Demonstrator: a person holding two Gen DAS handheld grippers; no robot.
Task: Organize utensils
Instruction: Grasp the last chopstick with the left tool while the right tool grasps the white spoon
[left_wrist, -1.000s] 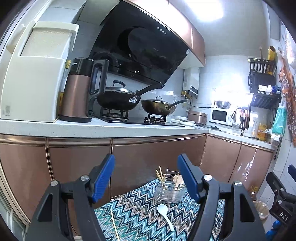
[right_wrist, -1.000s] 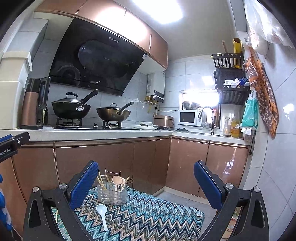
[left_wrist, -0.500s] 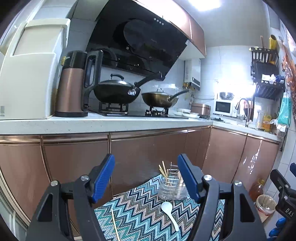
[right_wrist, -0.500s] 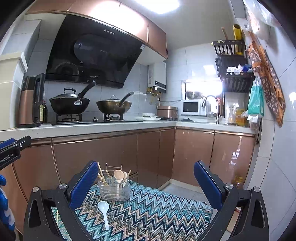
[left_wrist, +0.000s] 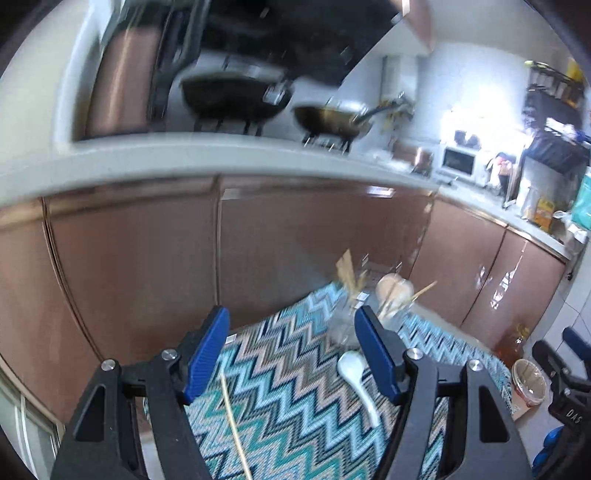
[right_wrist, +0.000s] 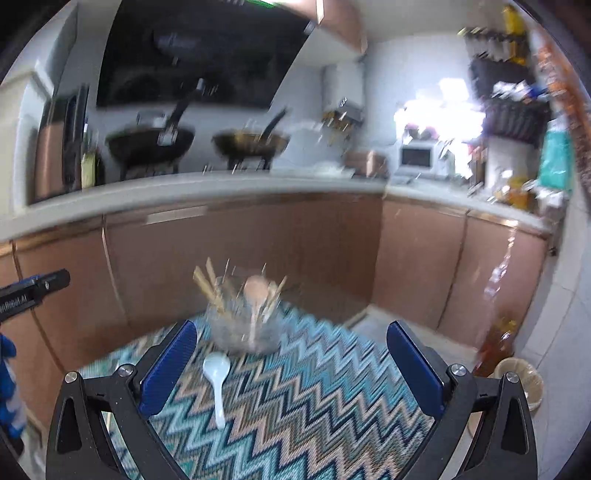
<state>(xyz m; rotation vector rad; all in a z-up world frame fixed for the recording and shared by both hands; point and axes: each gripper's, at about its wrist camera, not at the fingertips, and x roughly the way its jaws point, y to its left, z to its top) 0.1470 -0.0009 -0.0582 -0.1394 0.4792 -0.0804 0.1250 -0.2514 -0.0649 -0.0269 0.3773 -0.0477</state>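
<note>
Faintly, "DAS" on the right tool (left_wrist: 567, 400), jaws apart.

Spoon (right_wrist: 217, 380) on cloth (right_wrist: 314, 406) just in front of holder (right_wrist: 243, 328), chopstick (left_wrist: 232, 424) to left.

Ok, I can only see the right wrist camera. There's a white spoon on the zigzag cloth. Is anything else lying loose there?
Observer: Yes. The left wrist view shows one chopstick lying on the cloth, to the left of the white spoon.
Operator: Is the left gripper holding something?
Observer: No. The left gripper is open and empty, and the chopstick lies nearer its left finger.
</note>
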